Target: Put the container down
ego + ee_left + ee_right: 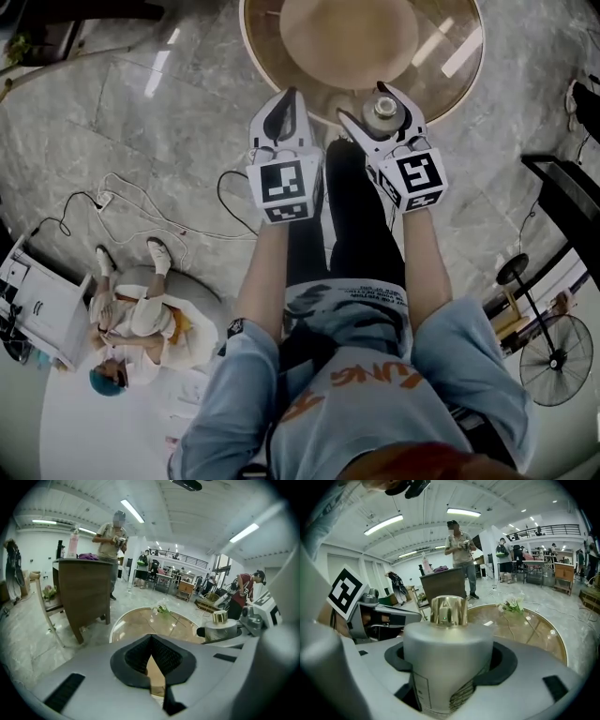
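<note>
I cannot read the label print on the container (pixel 447 663); its base is hidden, and the tabletop (pixel 457 75) runs off the top edge.

Orange letters on the person's shirt (pixel 375 377) partly read "UNG". Label print on the container (pixel 447 658) is too small to read.

There are two tongs, the left tongs (pixel 287 96) and the right tongs (pixel 366 101), plus one container (pixel 384 111) and one round desk (pixel 452 73) at the top of the head view. That view has one seated person (pixel 131 319) at lower left and one fan (pixel 555 361) at lower right. The left gripper view adds one cabinet (pixel 84 592) and one flower sprig (pixel 161 609).
</note>
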### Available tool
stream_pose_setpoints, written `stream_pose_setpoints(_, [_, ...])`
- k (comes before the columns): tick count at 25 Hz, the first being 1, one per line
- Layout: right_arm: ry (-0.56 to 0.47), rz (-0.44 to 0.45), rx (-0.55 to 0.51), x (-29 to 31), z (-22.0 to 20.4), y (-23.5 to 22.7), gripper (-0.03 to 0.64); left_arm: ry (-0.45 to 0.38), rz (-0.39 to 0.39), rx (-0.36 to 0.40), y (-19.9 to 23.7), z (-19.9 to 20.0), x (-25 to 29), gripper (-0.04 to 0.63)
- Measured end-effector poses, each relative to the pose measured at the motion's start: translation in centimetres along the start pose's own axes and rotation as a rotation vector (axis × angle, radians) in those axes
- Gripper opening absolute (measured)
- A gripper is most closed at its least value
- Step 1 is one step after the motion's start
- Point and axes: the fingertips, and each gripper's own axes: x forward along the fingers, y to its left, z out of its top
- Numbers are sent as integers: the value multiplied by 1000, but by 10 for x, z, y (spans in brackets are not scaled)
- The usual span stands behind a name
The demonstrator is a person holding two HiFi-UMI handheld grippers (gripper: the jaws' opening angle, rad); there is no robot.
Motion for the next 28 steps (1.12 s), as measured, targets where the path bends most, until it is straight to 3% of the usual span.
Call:
stream_pose_setpoints(7, [38, 36, -9, 43, -28, -11, 357, 39, 17, 3, 14, -17, 28, 26])
stream_pose_setpoints(15, [96, 68, -39, 98, -56, -25, 357, 91, 77, -61, 46, -43, 60, 26])
stream_pose_setpoints(28, [85, 118, -159, 201, -17, -60, 357, 91, 182, -132, 95, -25, 118, 26])
